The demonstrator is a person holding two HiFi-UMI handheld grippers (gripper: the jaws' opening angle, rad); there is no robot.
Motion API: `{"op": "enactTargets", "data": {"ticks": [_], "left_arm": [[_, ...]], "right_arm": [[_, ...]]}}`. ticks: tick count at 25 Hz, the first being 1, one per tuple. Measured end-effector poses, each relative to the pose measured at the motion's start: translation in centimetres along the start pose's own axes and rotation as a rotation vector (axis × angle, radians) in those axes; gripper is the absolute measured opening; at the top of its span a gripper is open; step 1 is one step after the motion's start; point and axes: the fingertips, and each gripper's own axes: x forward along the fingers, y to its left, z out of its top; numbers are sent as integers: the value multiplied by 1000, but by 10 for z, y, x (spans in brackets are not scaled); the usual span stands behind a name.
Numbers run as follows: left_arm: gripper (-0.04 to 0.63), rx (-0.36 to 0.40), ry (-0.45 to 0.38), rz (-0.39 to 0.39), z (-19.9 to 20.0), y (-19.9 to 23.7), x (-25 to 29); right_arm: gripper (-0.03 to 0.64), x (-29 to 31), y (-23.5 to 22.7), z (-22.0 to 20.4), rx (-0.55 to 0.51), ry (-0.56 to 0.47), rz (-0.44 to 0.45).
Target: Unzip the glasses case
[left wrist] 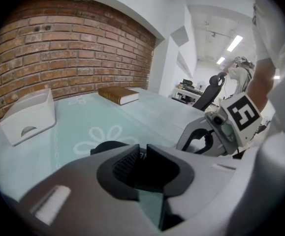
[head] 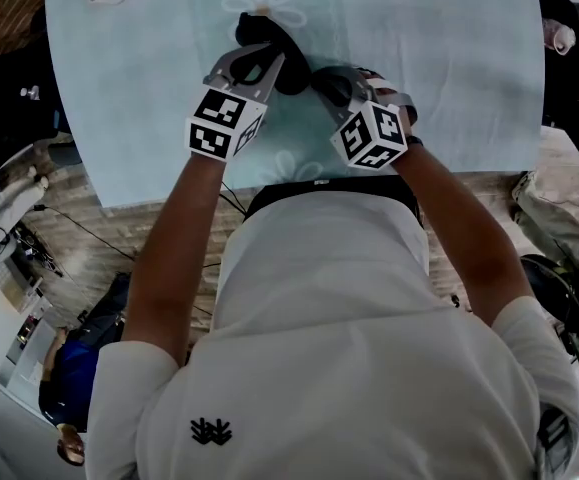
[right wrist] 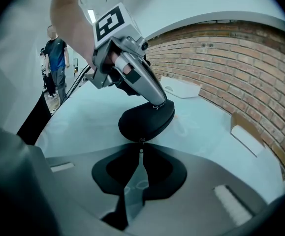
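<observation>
A black oval glasses case [head: 260, 30] lies on the pale blue flowered tablecloth [head: 449, 58], near its middle. My left gripper [head: 257, 58] comes down on the case's near left end and is shut on it; in the right gripper view its fingers [right wrist: 154, 98] pinch the top of the case [right wrist: 144, 122]. My right gripper [right wrist: 141, 149] is shut on the small zipper pull [right wrist: 141, 141] at the case's near edge. In the left gripper view the left gripper [left wrist: 142, 154] shows its jaws nearly together, and only part of the case [left wrist: 105, 146] is visible behind them.
A white open box [left wrist: 29, 117] stands at the back left of the table, and a brown book [left wrist: 118, 95] lies further back. A brick wall [right wrist: 240, 53] runs behind the table. A person [right wrist: 56, 58] stands off to the side, and an office chair [left wrist: 208, 90] is beyond the table.
</observation>
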Motion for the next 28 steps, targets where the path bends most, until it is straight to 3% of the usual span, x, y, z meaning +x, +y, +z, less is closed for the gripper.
{"op": "enactTargets", "data": {"ticks": [6,14,28], "left_arm": [[61,7,-5,6,-1,3,0],[61,16,-11,25,-1,7,-1],[51,44,-53,33,-1,7,0]], "right_arm": [[20,-2,1,-1,18,8,-13],[0,-7,0,-1,127,-18,-5],[0,-10,-6,-4,220,-43,59]]}}
